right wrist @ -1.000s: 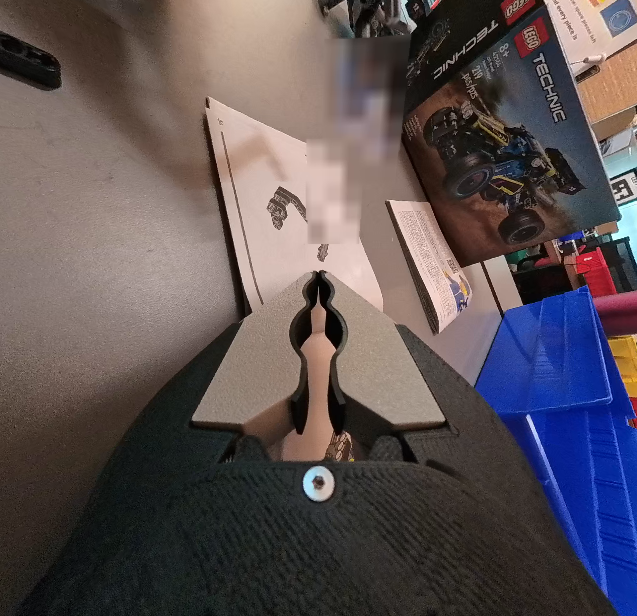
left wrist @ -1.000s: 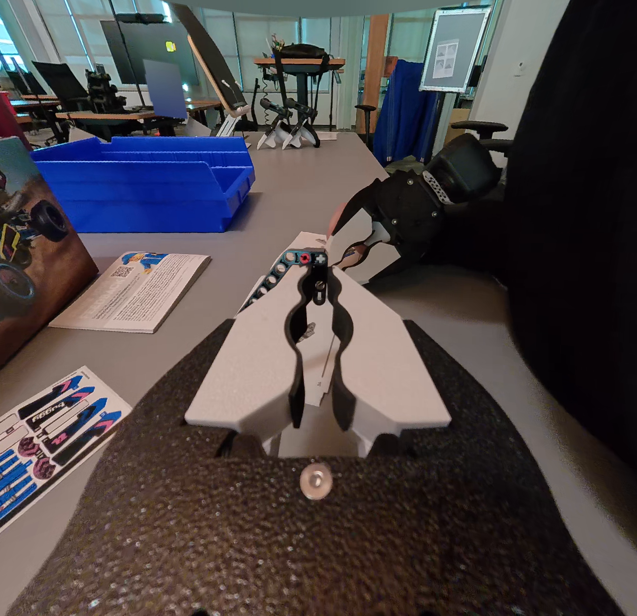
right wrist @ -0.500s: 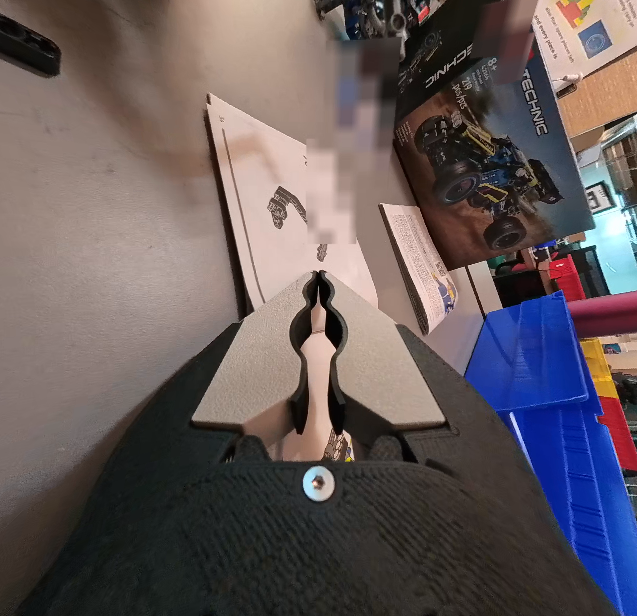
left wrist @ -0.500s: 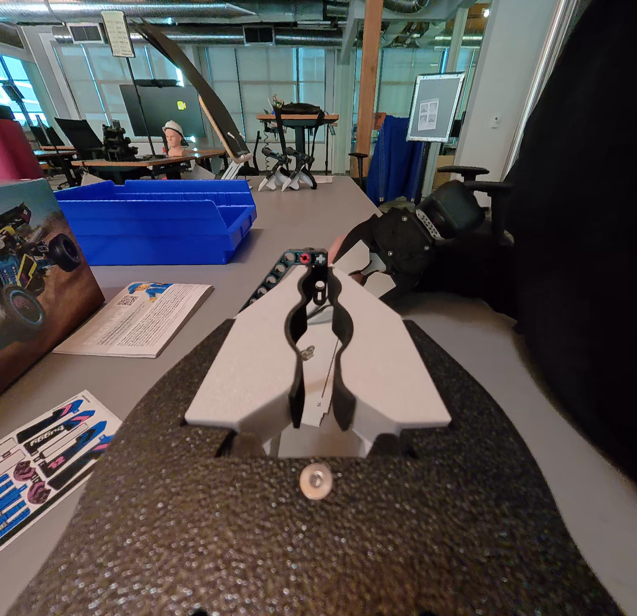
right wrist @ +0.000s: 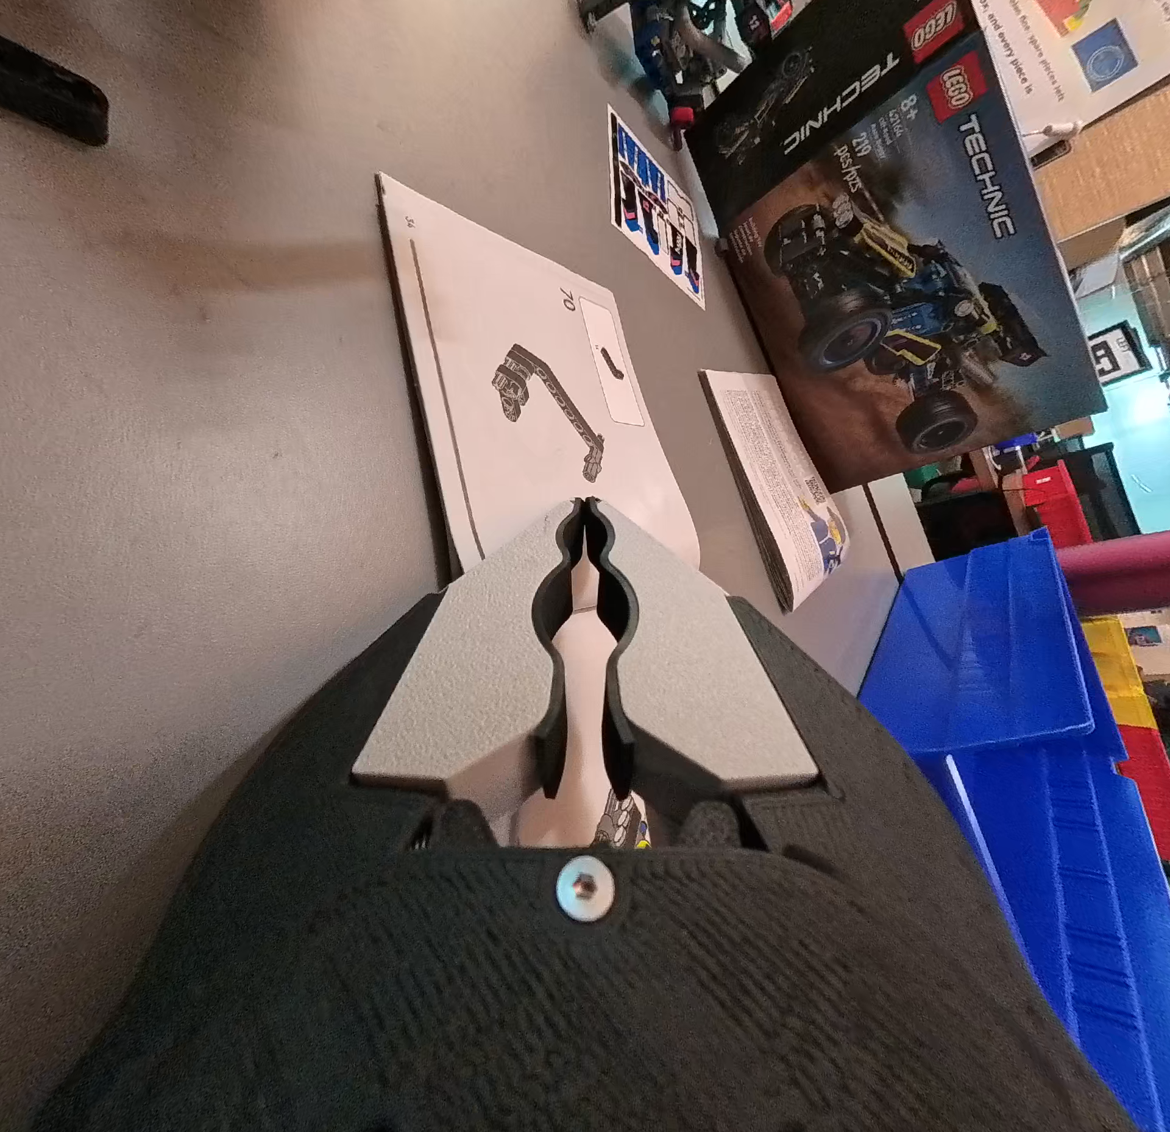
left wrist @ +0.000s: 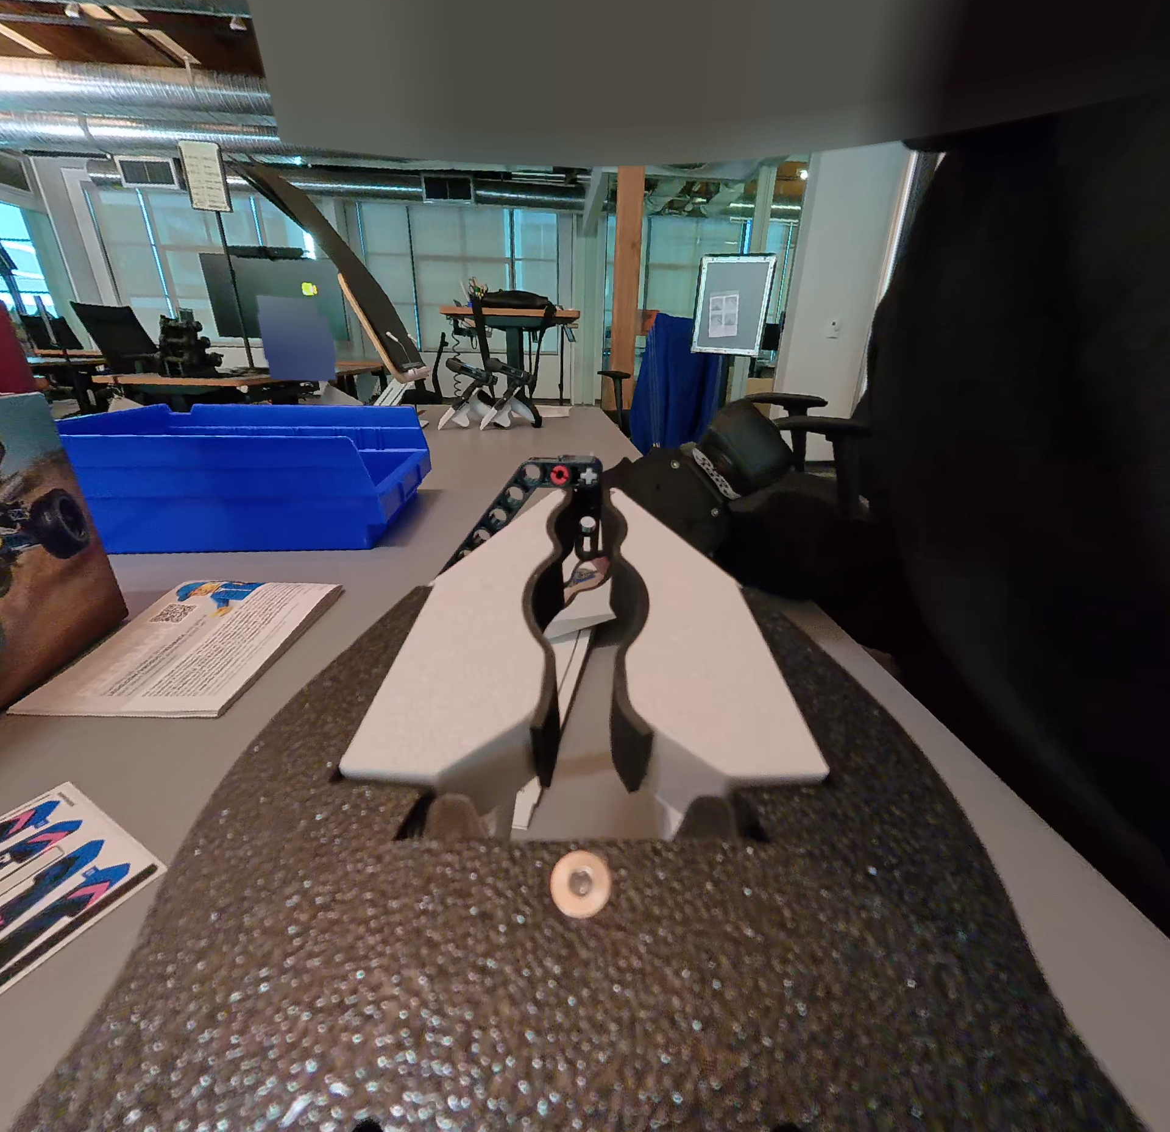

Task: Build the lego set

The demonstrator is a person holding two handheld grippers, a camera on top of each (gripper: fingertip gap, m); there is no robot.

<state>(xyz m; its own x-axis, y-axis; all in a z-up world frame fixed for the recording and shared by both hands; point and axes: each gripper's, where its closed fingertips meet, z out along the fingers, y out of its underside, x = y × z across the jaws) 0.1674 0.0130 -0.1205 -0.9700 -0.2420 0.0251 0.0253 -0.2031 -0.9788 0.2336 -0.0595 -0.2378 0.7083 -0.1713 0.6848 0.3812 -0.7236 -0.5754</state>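
Presently, printed matter is present on several items; wording not reproduced. Toy-car set box, dark cardboard w/ off-road buggy picture, red logo squares and white lettering, stands at far right of grey tabletop. Sticker sheet, white w/ blue/pink decals, lies just left of box. Closed booklet, white, dense small print plus code square and blue cartoon figure, lies near box. Open instruction page, white, shows step number and line drawing of a beam assy.

Left gripper: grey fingers w/ black pads, nearly together, pinching a black perforated plastic beam assembly. Pads press on its short vertical arm; a red pin and a light cross-hole sit at the top corner, and the long holed arm slopes down to the left. Assy is held off the tabletop, above the open page.

Right gripper: fingertips pressed together, nothing between them, over near edge of open page.

Blue plastic bin sits far left in left wrist view. Loose black beam lies well apart at far left in right wrist view. Part-built toy vehicle sits beyond box.
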